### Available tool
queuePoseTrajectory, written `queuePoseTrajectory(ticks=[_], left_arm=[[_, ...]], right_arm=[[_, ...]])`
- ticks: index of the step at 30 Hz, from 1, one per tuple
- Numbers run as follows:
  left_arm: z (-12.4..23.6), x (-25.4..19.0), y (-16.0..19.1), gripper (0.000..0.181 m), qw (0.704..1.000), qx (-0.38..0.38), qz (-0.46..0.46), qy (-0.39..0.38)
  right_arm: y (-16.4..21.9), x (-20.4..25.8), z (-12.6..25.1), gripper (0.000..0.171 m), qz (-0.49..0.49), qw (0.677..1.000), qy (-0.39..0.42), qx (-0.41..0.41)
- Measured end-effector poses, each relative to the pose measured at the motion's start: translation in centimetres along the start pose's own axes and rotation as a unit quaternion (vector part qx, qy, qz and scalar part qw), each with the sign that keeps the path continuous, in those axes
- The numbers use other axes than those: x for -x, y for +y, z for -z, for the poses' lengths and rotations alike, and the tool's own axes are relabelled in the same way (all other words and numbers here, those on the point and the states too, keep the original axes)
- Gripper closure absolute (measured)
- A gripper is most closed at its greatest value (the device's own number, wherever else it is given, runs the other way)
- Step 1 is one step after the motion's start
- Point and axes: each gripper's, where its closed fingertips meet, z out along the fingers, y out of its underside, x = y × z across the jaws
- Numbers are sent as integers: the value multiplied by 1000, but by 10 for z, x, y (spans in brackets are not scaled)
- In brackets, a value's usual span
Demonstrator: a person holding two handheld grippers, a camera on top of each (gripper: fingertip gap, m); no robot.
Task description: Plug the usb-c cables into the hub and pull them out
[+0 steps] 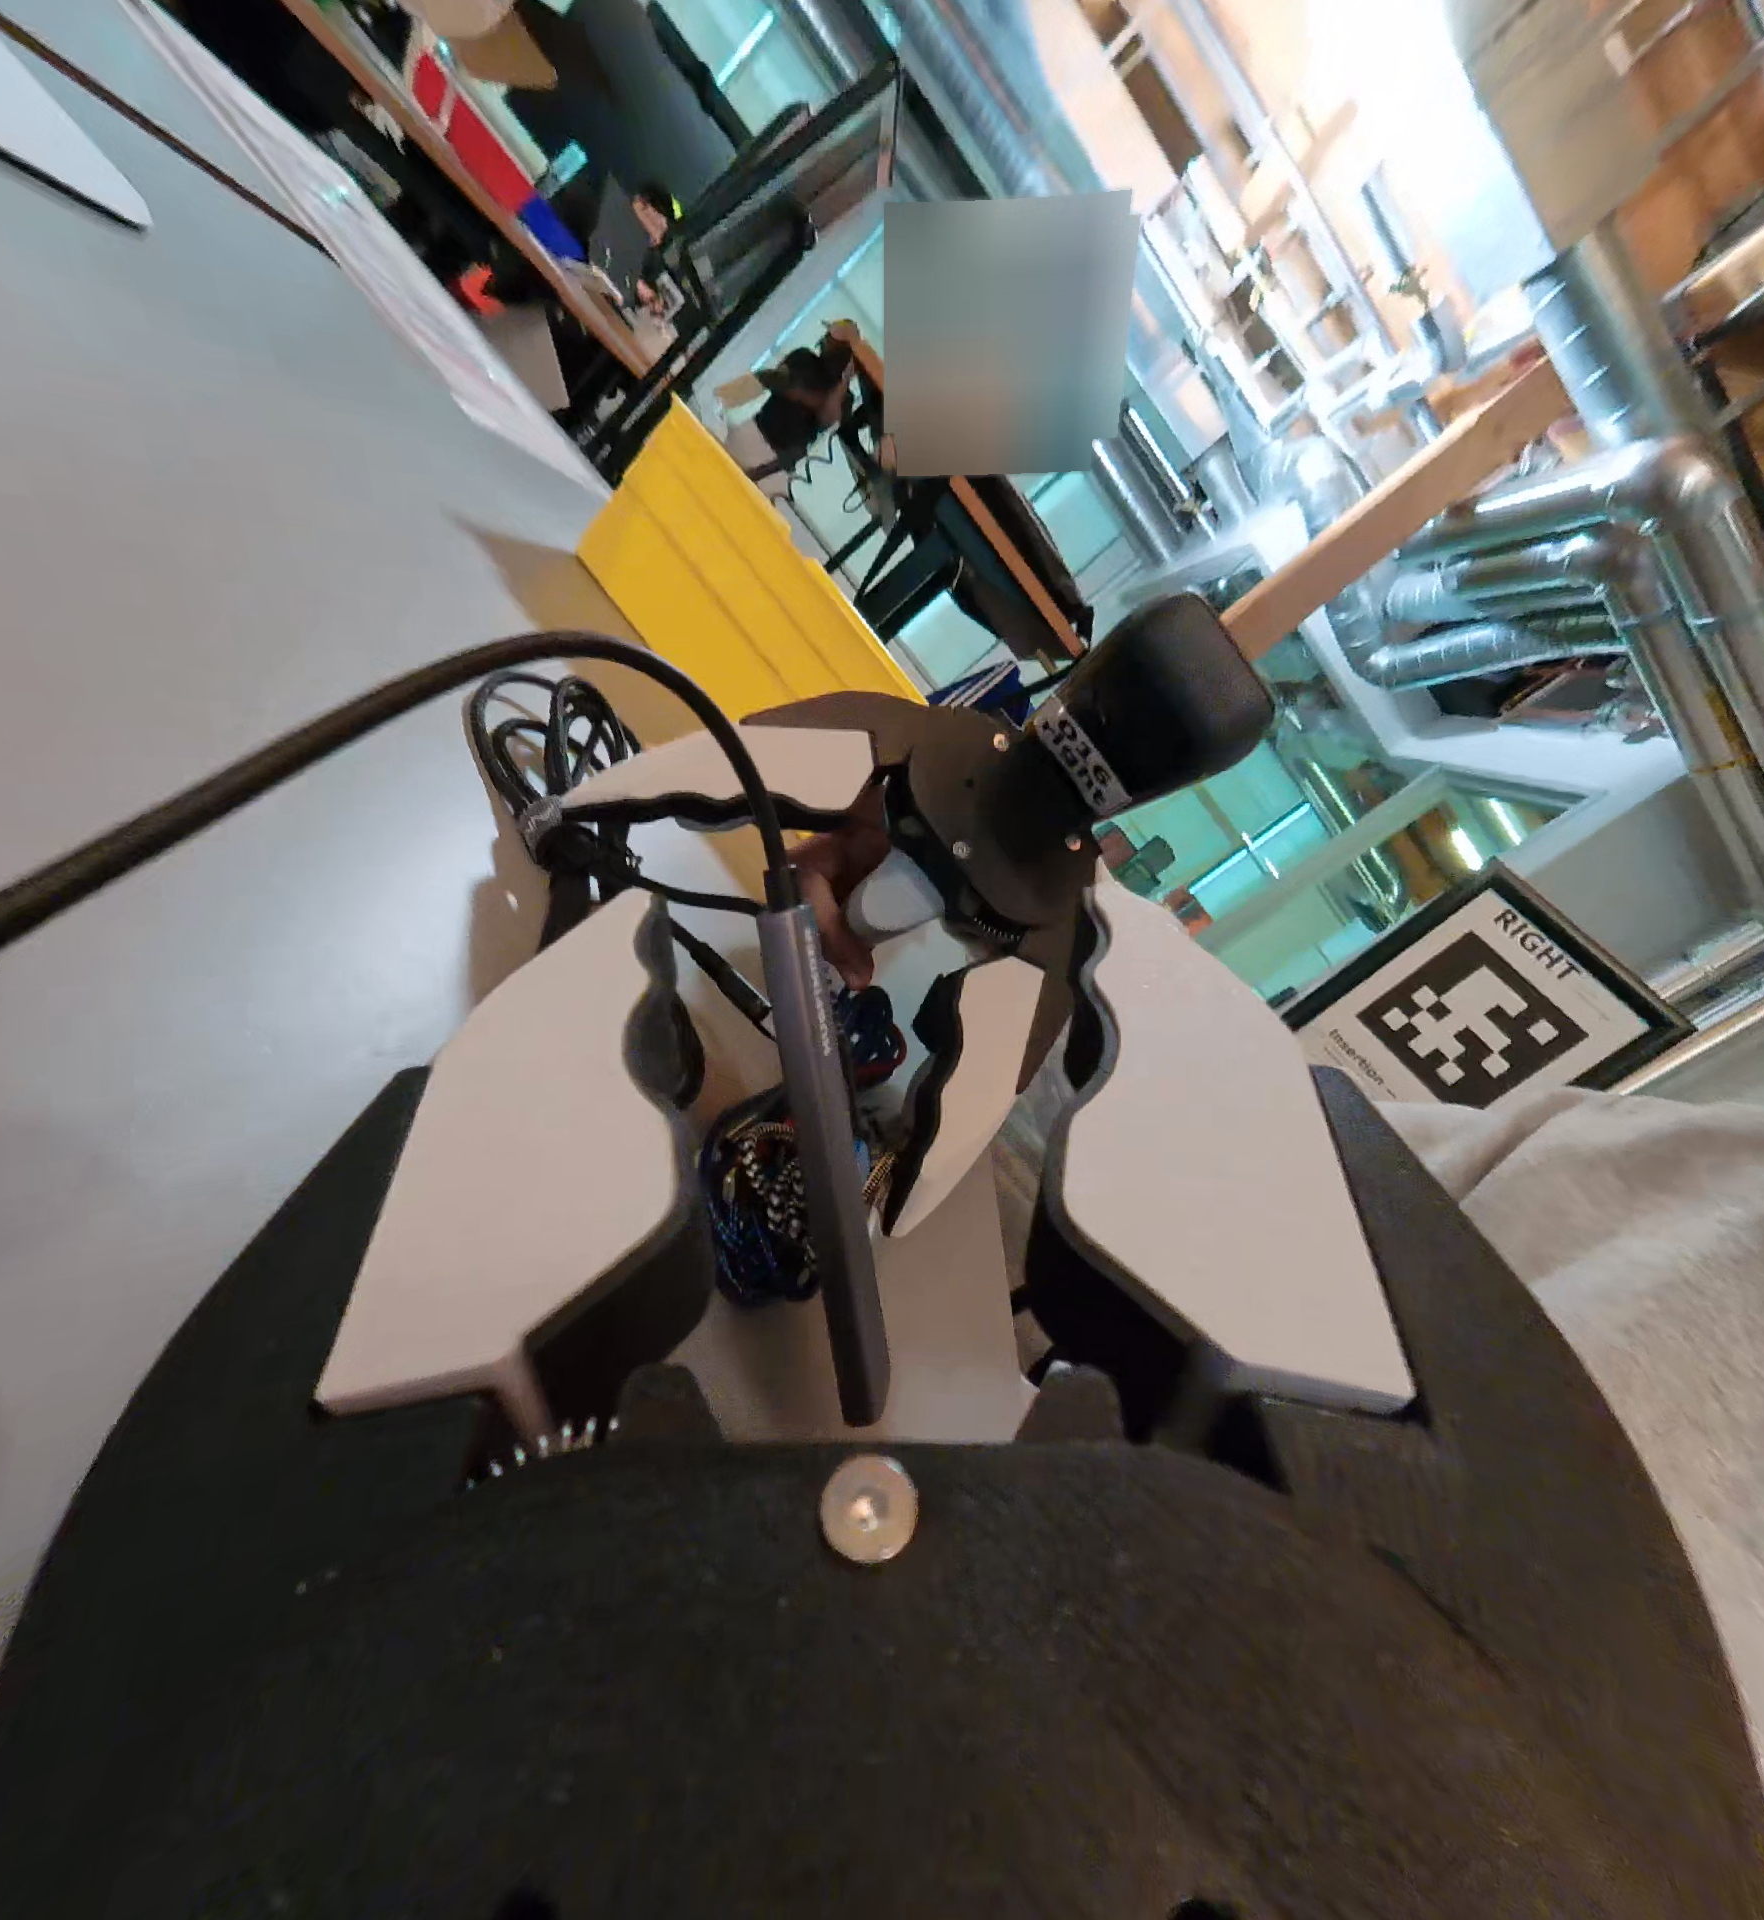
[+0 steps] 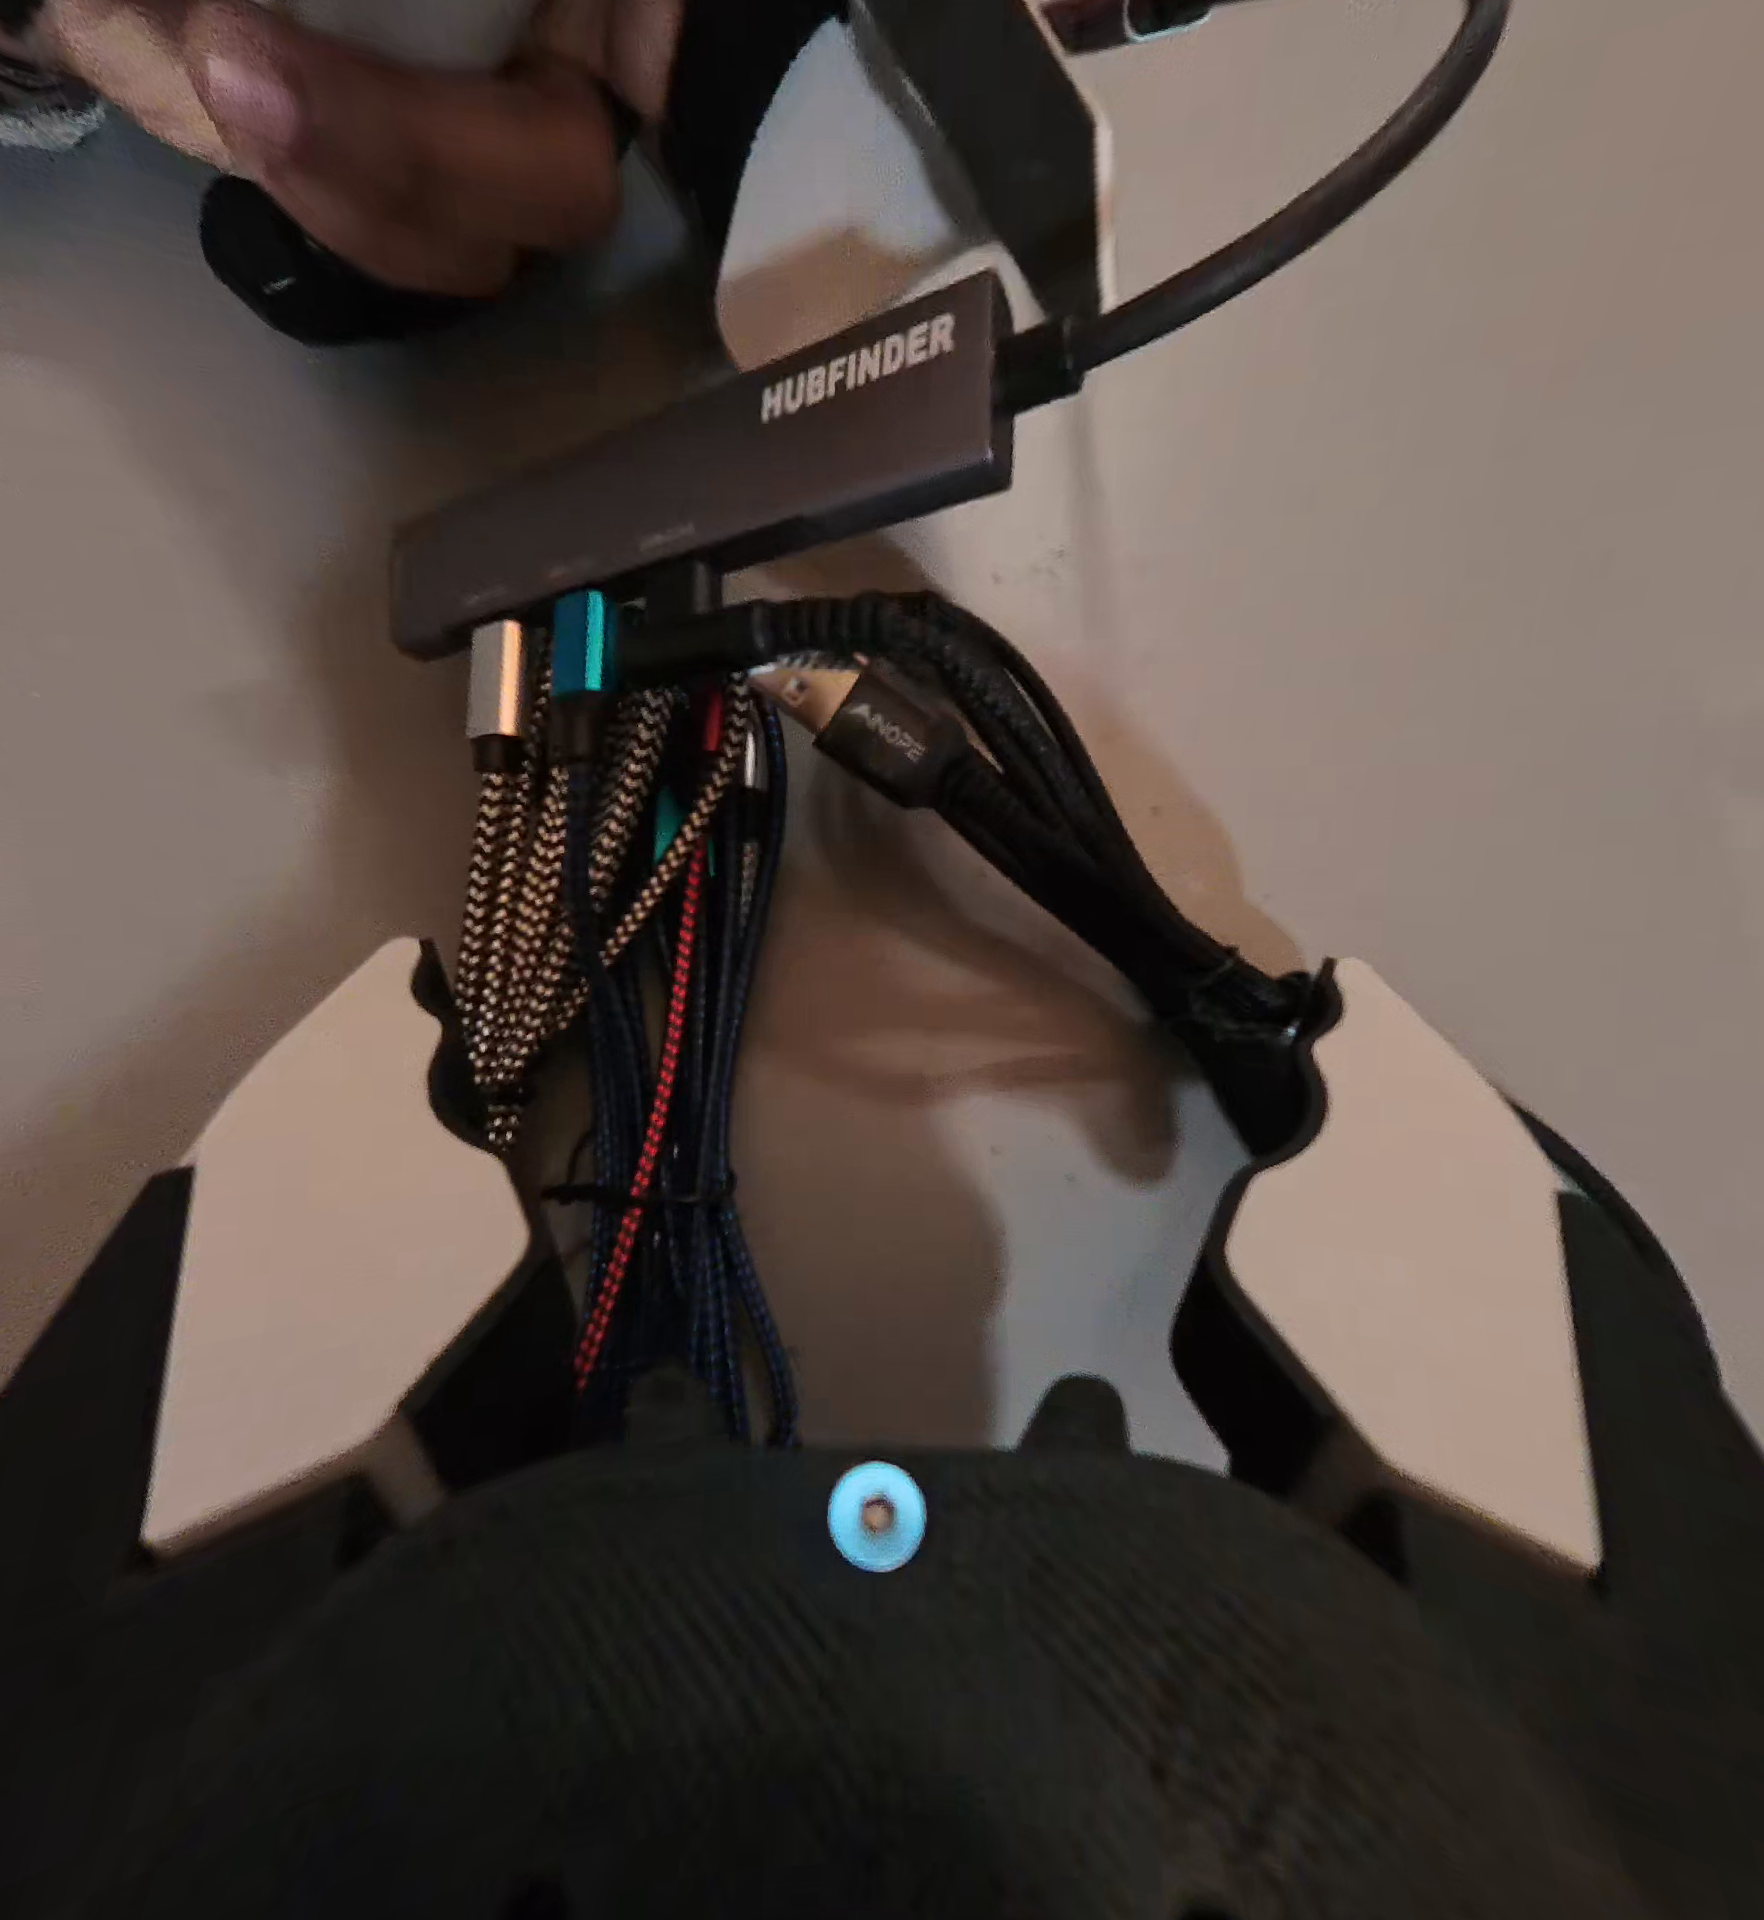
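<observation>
Slim grey hub (image 2: pixel 712 468) with braided cables (image 2: pixel 587 831) plugged in.

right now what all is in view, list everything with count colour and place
hub: one, dark grey, on the table between the left tool's open fingers
hub lead: one, black, curving off the hub's right end
plugs in the hub: three, silver, teal, black, along its near edge
loose plug: one, dark, unplugged, just right of those
braided cables: a tied bundle, gold-black, blue, red, running toward the right tool
black cable bundle: one, reaching the right tool's right finger
table: one, pale grey
yellow panel: one, past the table
marker board: one, black and white, at the right
left tool: open
right tool: open
hand: one, holding the left tool
</observation>
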Motion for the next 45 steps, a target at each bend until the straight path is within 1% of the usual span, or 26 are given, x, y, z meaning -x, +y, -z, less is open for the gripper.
queuePoseTrajectory(ticks=[1,4,7,8,9,12,13,18,21,23,25,26,27,28,30,31,33,37,39,42,45], left_arm=[[0,0,-1,105,1000,-4,-1,0],[0,0,-2,106,1000,-6,-1,0],[2,-1,-4,106,1000,-14,0,7],[2,-2,-5,106,1000,-18,0,9],[3,-2,-6,107,1000,-22,0,13],[4,-3,-7,108,1000,-26,1,16],[4,-3,-6,109,1000,-24,0,16],[4,-4,-7,111,999,-26,-5,17],[4,-5,-8,111,999,-30,-6,22],[4,-5,-8,112,999,-29,-6,23],[4,-5,-7,113,999,-28,-6,22],[4,-5,-8,114,999,-29,-6,22],[4,-6,-8,114,999,-29,-6,23],[4,-6,-8,114,999,-31,-7,23],[6,-5,-13,114,999,-48,-11,19],[8,-5,-15,114,998,-55,-10,20],[12,-7,-19,118,997,-68,-11,30],[19,-7,-27,119,995,-93,-12,32],[22,-7,-31,119,994,-107,-13,31],[32,-5,-41,119,989,-138,-47,6],[37,-6,-46,118,986,-154,-67,-7]], right_arm=[[1,1,0,24,-1,1000,-1,6],[8,4,3,25,12,999,0,36],[13,6,8,37,12,997,12,69],[14,6,10,45,14,997,17,78],[15,4,12,57,13,996,26,87],[17,-3,19,100,11,993,53,105],[18,-5,20,105,15,992,58,107],[18,-5,20,109,9,991,69,113],[18,-5,19,106,23,990,76,117],[14,-8,16,84,30,991,86,97],[15,-5,9,62,-24,995,54,78],[15,-4,6,59,-37,996,41,66],[15,-6,6,64,-39,997,40,60],[15,-9,7,76,-42,997,45,57],[16,-15,10,108,-53,995,56,56],[15,-16,11,112,-57,995,58,52],[16,-18,11,119,-60,995,66,52],[15,-19,12,130,-51,992,92,64],[14,-21,13,135,-62,990,113,55],[10,-28,19,137,-121,985,123,15],[1,-48,47,138,-185,971,141,-58]])
